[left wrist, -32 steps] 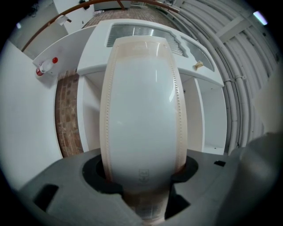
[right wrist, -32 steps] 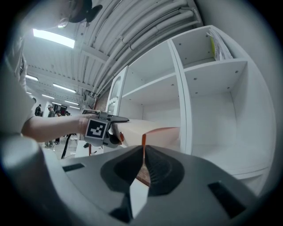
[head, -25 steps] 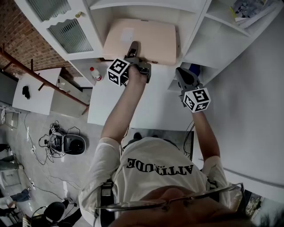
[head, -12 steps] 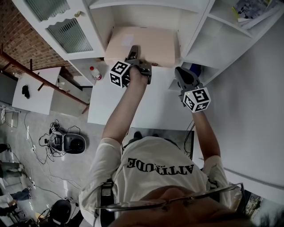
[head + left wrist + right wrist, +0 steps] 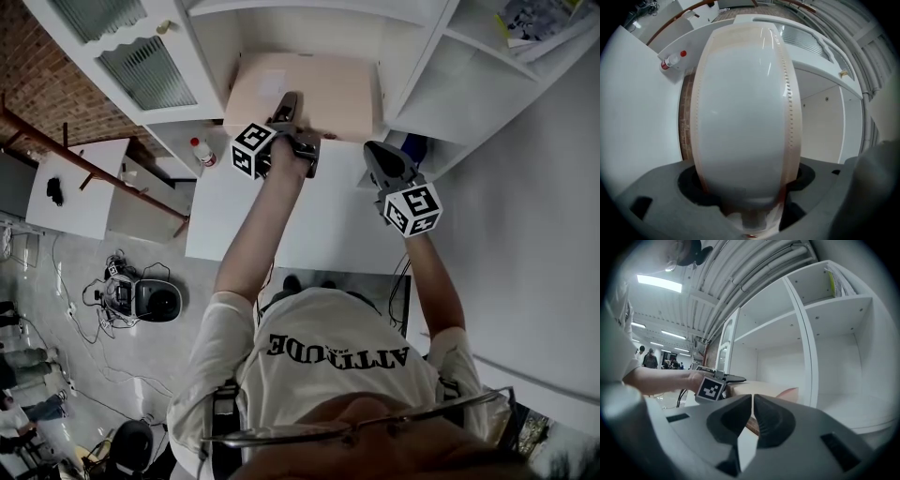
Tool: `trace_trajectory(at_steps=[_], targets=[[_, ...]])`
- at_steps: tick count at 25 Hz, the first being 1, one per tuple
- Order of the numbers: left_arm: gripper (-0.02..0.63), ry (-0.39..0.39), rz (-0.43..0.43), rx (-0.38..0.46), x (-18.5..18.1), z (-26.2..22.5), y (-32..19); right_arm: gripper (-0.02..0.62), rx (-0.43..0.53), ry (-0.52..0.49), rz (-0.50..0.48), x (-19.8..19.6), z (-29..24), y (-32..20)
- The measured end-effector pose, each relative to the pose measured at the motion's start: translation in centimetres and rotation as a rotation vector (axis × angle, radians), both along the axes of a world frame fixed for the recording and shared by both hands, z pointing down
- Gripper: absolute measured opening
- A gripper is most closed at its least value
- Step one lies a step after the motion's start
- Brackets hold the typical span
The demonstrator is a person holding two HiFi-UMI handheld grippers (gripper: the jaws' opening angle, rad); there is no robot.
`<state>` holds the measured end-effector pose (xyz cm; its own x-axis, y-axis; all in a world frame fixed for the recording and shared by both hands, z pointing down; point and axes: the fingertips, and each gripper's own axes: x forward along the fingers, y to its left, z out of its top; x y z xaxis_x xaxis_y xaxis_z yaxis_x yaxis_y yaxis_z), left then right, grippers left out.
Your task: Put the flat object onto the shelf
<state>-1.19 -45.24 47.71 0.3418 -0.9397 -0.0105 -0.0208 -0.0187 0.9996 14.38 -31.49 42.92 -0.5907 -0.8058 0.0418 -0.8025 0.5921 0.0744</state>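
Observation:
The flat object [image 5: 323,89] is a pale pink pad lying in the open shelf compartment [image 5: 300,26], with its near edge toward me. My left gripper [image 5: 287,111] is at that near edge, one finger lying over the top. In the left gripper view the pad [image 5: 745,117] still runs between the jaws of my left gripper [image 5: 747,197]. Those jaws are opening and dark gaps show on both sides of the pad. My right gripper [image 5: 380,157] hovers to the pad's right, shut and empty. The right gripper view shows my right gripper [image 5: 753,404] before the pad [image 5: 764,389].
A small red-capped bottle [image 5: 199,155] stands on the white counter [image 5: 281,216] left of my left gripper. Glass cabinet doors [image 5: 141,66] are at the left. Another shelf bay [image 5: 459,84] opens on the right, with papers [image 5: 534,19] above. People [image 5: 647,359] stand far off.
The pad has slid a little deeper and squared up in the compartment. My left gripper stayed at its near edge. The right gripper has drifted slightly up and left.

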Motion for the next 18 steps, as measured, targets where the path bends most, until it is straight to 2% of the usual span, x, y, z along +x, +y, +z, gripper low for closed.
trace_trajectory(at_steps=[7,11,18], targets=[[0.409,-0.024,0.095,0.060,0.7,-0.8,0.5,0.032,-0.026,0.006,-0.050,-2.0,0.8,-0.3],[0.470,-0.020,0.189,0.116,1.7,-1.4,0.7,0.034,-0.042,-0.001,-0.087,-3.4,1.2,-0.4],[0.483,-0.064,0.299,0.186,1.5,-2.1,2.4,0.034,-0.063,-0.020,-0.110,-4.7,1.6,-0.7]])
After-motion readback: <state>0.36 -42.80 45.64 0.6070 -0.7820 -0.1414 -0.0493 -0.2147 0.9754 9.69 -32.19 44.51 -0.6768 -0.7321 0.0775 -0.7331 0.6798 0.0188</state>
